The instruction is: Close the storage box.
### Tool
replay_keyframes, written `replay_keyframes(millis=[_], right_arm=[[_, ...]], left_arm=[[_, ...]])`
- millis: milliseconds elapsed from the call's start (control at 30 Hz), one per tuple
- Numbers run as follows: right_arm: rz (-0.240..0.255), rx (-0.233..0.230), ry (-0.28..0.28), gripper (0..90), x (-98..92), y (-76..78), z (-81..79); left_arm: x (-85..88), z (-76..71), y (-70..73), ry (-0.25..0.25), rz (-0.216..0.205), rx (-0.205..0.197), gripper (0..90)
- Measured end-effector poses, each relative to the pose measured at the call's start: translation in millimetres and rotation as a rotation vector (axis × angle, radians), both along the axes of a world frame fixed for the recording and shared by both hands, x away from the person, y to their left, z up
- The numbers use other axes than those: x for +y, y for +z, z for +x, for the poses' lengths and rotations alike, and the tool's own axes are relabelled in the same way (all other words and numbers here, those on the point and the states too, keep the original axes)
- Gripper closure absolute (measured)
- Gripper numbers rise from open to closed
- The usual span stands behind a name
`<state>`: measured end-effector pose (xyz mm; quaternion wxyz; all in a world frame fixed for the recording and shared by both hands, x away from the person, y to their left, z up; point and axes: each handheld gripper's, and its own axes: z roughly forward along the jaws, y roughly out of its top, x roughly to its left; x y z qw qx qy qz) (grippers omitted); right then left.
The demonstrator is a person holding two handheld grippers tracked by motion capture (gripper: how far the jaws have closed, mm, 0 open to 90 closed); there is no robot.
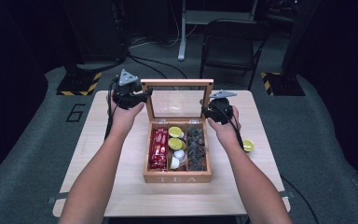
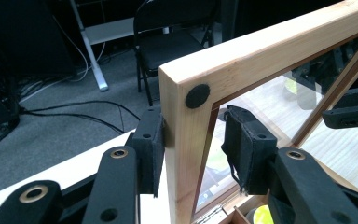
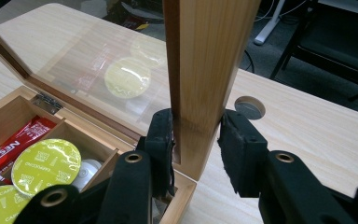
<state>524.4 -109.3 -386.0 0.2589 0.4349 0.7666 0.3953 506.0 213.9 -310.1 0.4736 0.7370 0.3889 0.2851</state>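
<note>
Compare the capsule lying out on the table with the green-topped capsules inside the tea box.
1. The loose capsule lies alone on the bare table right of the tea box; the boxed capsules sit together in the middle compartment.
2. The loose capsule lies beside the person's right forearm; the boxed ones lie between red Nescafe sachets and dark pieces.

Shared: round shape and yellow-green foil tops.
</note>
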Motion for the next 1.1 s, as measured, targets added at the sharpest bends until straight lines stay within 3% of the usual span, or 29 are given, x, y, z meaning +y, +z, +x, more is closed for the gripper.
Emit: replay_keyframes(millis=[500,700,933,1100], right_arm=[[0.022,0.008,0.0,64.0,-0.9,-0.1,-4.4],[0.051,-0.01,-0.005,54.2,-5.1,2.5,-13.1],[0.045,-0.043,0.072,49.9,-7.0,15.2,-31.3],[0.066,-0.076,0.089,47.6,-7.3,30.5,-46.4]], left_arm=[[7.4,-8.1,-2.5,-0.046,-0.005,-0.013,63.0],[8.5,-17.9,-5.5,-0.061,0.0,-0.03,62.8],[12.8,-31.5,-8.6,-0.108,0.022,-0.037,62.5],[15.0,-41.8,-11.4,-0.135,0.033,-0.042,61.6]])
